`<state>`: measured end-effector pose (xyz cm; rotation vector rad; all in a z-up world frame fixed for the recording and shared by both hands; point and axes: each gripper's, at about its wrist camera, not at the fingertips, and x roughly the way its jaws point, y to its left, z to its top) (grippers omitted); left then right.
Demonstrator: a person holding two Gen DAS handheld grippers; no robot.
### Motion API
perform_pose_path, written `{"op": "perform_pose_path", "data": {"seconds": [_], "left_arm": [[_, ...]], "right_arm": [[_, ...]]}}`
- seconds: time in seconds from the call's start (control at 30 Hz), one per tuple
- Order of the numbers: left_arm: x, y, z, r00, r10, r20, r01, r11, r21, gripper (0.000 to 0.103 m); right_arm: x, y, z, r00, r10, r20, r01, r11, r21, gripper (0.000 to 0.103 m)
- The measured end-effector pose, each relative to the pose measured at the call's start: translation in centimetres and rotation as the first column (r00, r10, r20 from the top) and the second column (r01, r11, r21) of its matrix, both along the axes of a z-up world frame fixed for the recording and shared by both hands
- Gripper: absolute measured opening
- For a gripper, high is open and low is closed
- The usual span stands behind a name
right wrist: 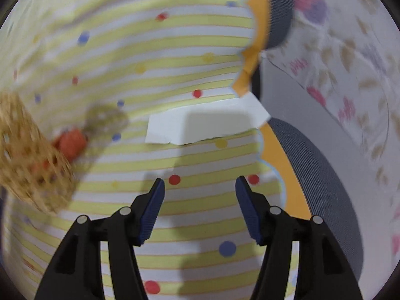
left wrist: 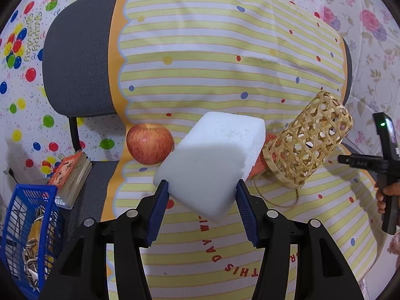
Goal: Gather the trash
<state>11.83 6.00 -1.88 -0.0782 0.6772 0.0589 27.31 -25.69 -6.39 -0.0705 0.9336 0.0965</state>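
In the left wrist view my left gripper [left wrist: 202, 185] is shut on a white foam block [left wrist: 212, 155], its blue pads pressing the block's two sides. The block hangs tilted above the yellow-striped cloth [left wrist: 200, 50]. In the right wrist view my right gripper [right wrist: 200, 180] stands open with nothing between its fingers. It hovers over the striped cloth [right wrist: 150, 50]. A flat torn white paper piece [right wrist: 207, 125] lies on the cloth just ahead of it, near the cloth's orange edge.
A blue plastic basket [left wrist: 15, 215] holding seed shells and scraps stands at the lower left, with a book [left wrist: 72, 172] beside it. A red apple [left wrist: 149, 143] and a woven bamboo basket [left wrist: 310, 137] lie on the cloth. A hand [left wrist: 386, 192] grips a black device at the right edge.
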Motion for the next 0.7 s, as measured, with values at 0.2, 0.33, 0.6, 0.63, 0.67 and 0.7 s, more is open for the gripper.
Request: {"op": "perform_pose_path", "data": {"seconds": [0.2,0.33,0.6,0.63,0.67,0.7], "left_arm": [[1.1,0.4,-0.6,1.0,0.01,-0.009,-0.01,1.0,0.002,0.055],[2.0,0.8,-1.0,1.0,0.016,-0.016,-0.016,1.0,-0.003,0.055],[2.9,1.1,-1.7,0.999,0.018,-0.029,-0.018,1.0,-0.023,0.055],[2.9,1.1,-1.6,0.999,0.019,-0.029,-0.019,1.0,-0.023,0.055],[2.6,1.1,-1.5,0.999,0.019,-0.027,-0.019,1.0,-0.023,0.055],[2.5,1.0,-1.3,1.0,0.017,-0.025,-0.018,1.0,-0.022,0.055]], "right_arm": [[2.8,3.6,-2.3,0.995,0.099,-0.014,-0.1,0.983,-0.153,0.058],[4.5,5.1,-2.5,0.99,0.14,0.025,-0.13,0.963,-0.235,0.058],[6.6,7.0,-2.9,0.967,0.254,0.031,-0.229,0.913,-0.339,0.013],[6.6,7.2,-2.8,0.965,0.258,0.037,-0.231,0.911,-0.342,0.009],[6.4,7.1,-2.5,0.964,0.26,0.051,-0.228,0.912,-0.341,0.006],[6.0,6.8,-1.9,0.963,0.26,0.072,-0.223,0.919,-0.326,0.006]]}}
